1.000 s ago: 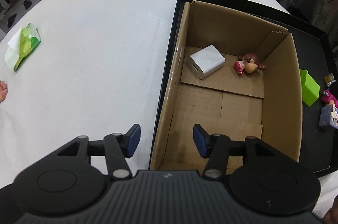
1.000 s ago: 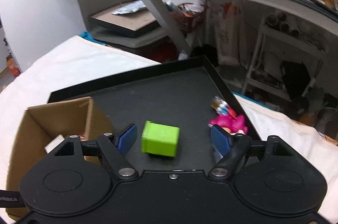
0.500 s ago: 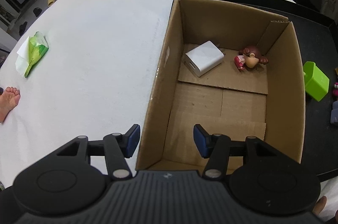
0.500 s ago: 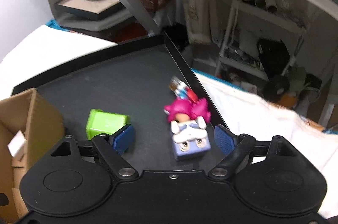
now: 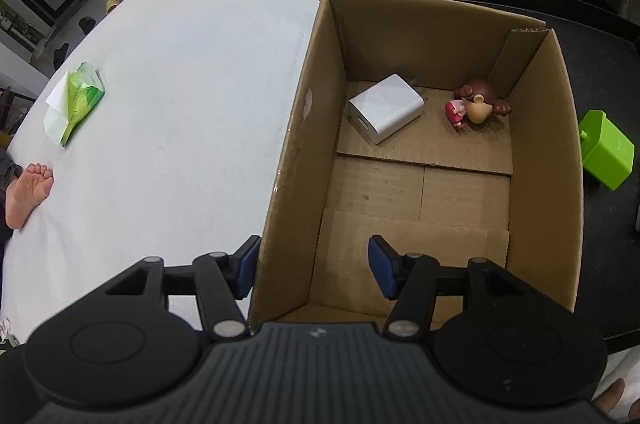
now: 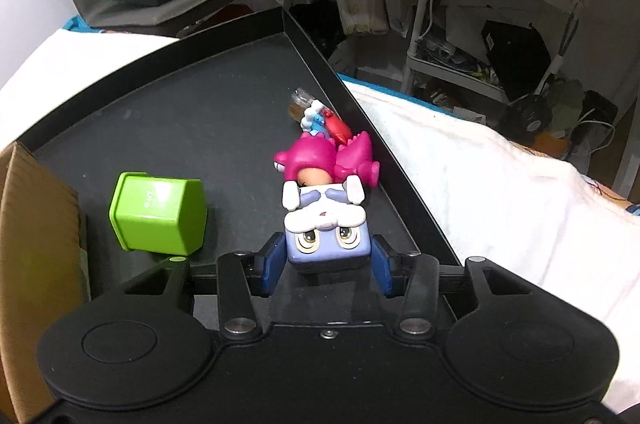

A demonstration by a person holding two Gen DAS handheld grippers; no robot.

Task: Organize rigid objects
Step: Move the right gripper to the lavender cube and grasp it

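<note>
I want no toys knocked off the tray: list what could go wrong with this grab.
1. The right gripper brackets only the near end of the lavender block-shaped toy figure; so shallow a hold might slip on lifting.
2. The pink-haired doll lies against that toy's far end, near the black tray's rim; any push forward could shove it over.
3. The left gripper, open, straddles the brown cardboard box's wall and might tip it.
</note>
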